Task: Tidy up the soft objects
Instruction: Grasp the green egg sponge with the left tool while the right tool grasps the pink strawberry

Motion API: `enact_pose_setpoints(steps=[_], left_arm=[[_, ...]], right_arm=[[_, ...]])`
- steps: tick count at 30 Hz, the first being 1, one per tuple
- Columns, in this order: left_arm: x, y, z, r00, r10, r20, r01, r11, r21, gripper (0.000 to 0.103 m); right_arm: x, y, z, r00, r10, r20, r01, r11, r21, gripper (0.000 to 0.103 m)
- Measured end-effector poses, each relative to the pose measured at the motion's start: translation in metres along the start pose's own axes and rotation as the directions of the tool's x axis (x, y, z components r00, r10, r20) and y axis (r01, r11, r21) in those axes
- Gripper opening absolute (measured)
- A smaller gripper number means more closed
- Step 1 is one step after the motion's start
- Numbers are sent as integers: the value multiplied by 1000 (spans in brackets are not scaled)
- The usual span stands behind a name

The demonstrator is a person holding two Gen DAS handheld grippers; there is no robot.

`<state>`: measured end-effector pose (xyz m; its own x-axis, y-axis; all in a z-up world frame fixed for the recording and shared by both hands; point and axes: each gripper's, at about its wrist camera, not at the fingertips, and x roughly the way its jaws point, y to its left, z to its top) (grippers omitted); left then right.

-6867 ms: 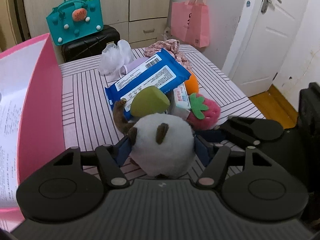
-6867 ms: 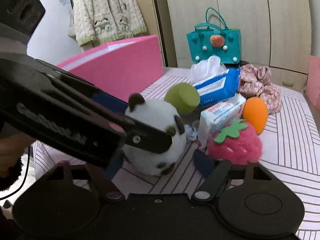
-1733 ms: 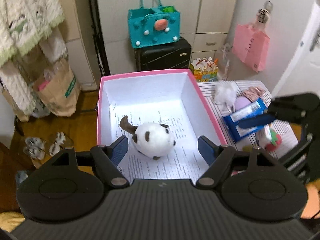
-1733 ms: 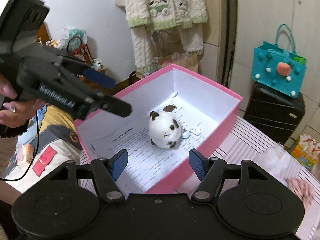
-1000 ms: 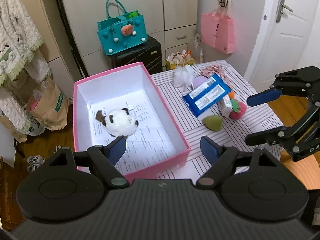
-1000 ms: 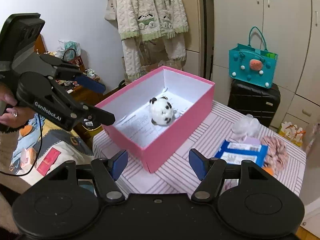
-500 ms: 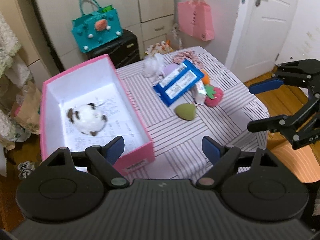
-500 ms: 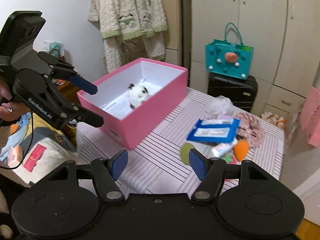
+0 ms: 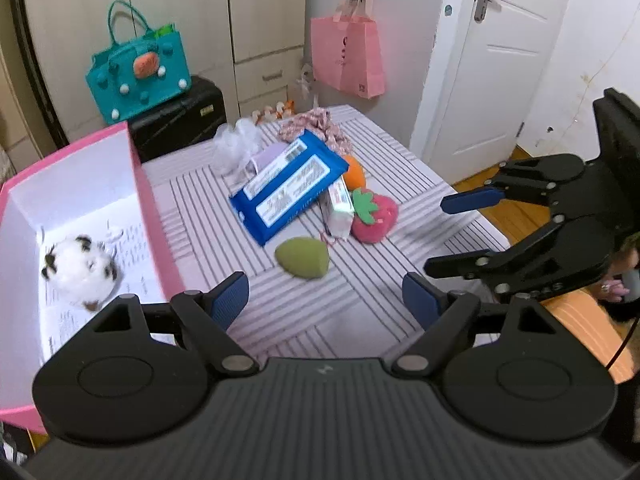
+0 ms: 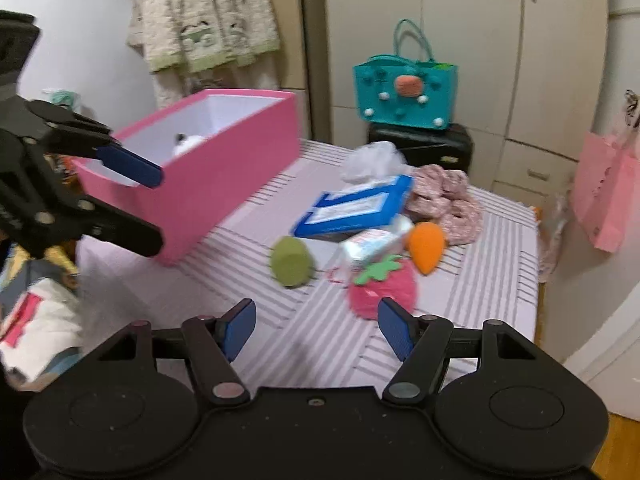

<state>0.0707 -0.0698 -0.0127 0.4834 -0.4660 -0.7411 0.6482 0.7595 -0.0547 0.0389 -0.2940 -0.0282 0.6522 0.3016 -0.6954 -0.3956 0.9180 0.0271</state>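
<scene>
A pink box (image 9: pixel 136 184) (image 10: pixel 224 184) stands at the table's left with the white panda plush (image 9: pixel 78 270) inside; the plush just shows over the rim in the right wrist view (image 10: pixel 186 142). On the striped table lie a green sponge (image 9: pixel 302 258) (image 10: pixel 290 262), a red strawberry plush (image 9: pixel 376 216) (image 10: pixel 382 284), an orange carrot-shaped sponge (image 9: pixel 354 174) (image 10: pixel 426 246), a blue wipes pack (image 9: pixel 288 190) (image 10: pixel 354 206) and a small tissue pack (image 9: pixel 338 208) (image 10: pixel 374 242). My left gripper (image 9: pixel 326 300) (image 10: pixel 136 208) is open and empty above the table's near edge. My right gripper (image 10: pixel 316 326) (image 9: pixel 452 236) is open and empty, near the strawberry.
A pink floral cloth (image 9: pixel 316 124) (image 10: pixel 448 196) and a white mesh puff (image 9: pixel 236 142) (image 10: pixel 372 160) lie at the table's far side. A teal bag (image 9: pixel 138 72) on a black suitcase (image 9: pixel 180 118) stands behind. A pink bag (image 9: pixel 346 54) hangs by the white door (image 9: pixel 488 60).
Both grippers have swung away from the pink box toward the pile of objects and come lower and closer to the table. The panda plush stays in the box.
</scene>
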Motion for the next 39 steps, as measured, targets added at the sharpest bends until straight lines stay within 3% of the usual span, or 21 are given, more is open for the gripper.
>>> enact_pose_setpoints(steps=[10, 19, 25, 29, 32, 36, 39], left_arm=[[48, -7, -2, 994, 44, 98, -42, 999, -22, 82], [98, -4, -4, 988, 129, 81, -120, 987, -106, 78], [119, 4, -8, 991, 120, 55, -109, 980, -168, 72], [127, -1, -11, 985, 156, 72, -144, 979, -147, 66], [130, -10, -13, 972, 212, 97, -206, 976, -66, 65], [131, -4, -14, 981, 177, 81, -168, 980, -108, 62], [134, 2, -15, 984, 164, 67, -152, 977, -150, 54]], right_arm=[[55, -25, -25, 995, -88, 50, 90, 996, -25, 73], [76, -31, -27, 994, -101, 49, 104, 993, -60, 77], [82, -36, -25, 996, -79, 48, 82, 995, -58, 78], [85, -39, -22, 997, -66, 46, 68, 997, -43, 78], [86, -39, -22, 997, -57, 52, 60, 997, -46, 78], [89, -34, -20, 996, -65, 65, 71, 993, -94, 78], [91, -30, -19, 993, -78, 85, 88, 989, -122, 75]])
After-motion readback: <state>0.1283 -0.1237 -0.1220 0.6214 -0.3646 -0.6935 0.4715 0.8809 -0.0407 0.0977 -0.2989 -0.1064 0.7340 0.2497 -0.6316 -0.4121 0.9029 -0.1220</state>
